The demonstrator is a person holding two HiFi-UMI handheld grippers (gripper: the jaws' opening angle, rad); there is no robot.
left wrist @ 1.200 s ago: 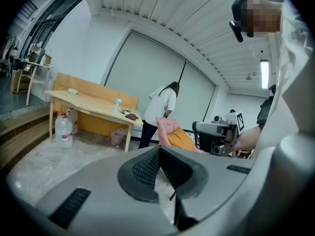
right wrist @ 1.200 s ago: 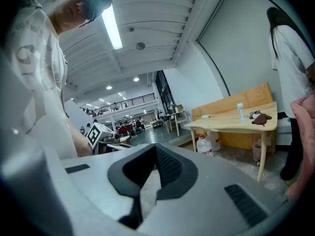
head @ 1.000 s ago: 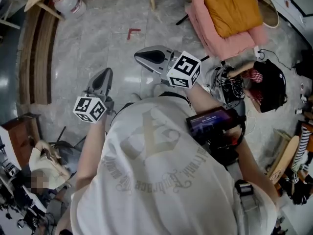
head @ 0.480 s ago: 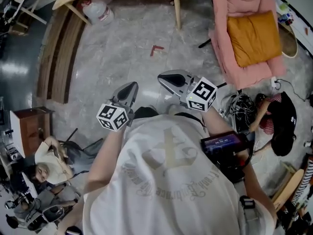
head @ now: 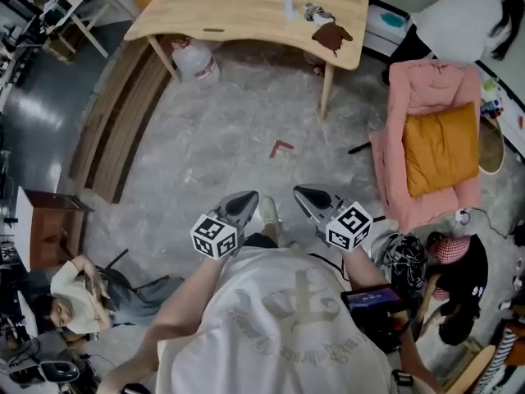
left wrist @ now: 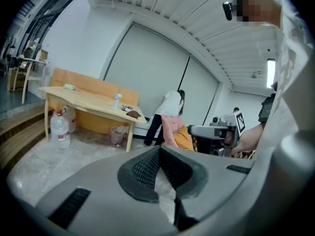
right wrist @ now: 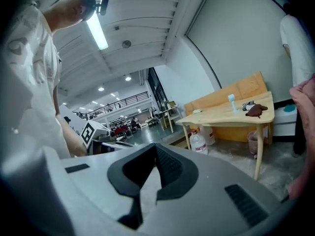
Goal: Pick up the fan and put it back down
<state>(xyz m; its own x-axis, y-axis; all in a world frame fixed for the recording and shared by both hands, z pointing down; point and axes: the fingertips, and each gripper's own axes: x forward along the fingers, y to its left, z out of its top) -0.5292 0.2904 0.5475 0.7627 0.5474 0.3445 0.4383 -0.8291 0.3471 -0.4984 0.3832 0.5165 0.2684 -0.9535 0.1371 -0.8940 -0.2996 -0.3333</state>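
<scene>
Both tongs are closed on nothing: our left tongs (head: pixel 244 199) and right tongs (head: pixel 305 195) hang side by side above the floor (head: pixel 221 130). Small things (head: pixel 330 35) lie on the bench (head: pixel 238 15); we cannot tell which is the fan.

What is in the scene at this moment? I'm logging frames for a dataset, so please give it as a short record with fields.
left gripper: shut, nothing between the jaws, held above the floor
right gripper: shut, nothing between the jaws, beside the left one
table: wooden, ahead, small items on top
brown object: lies near the table's right end
water jug: on the floor under the table
pink chair: right of the table, holds an orange cushion
red mark: on the floor between grippers and table
</scene>
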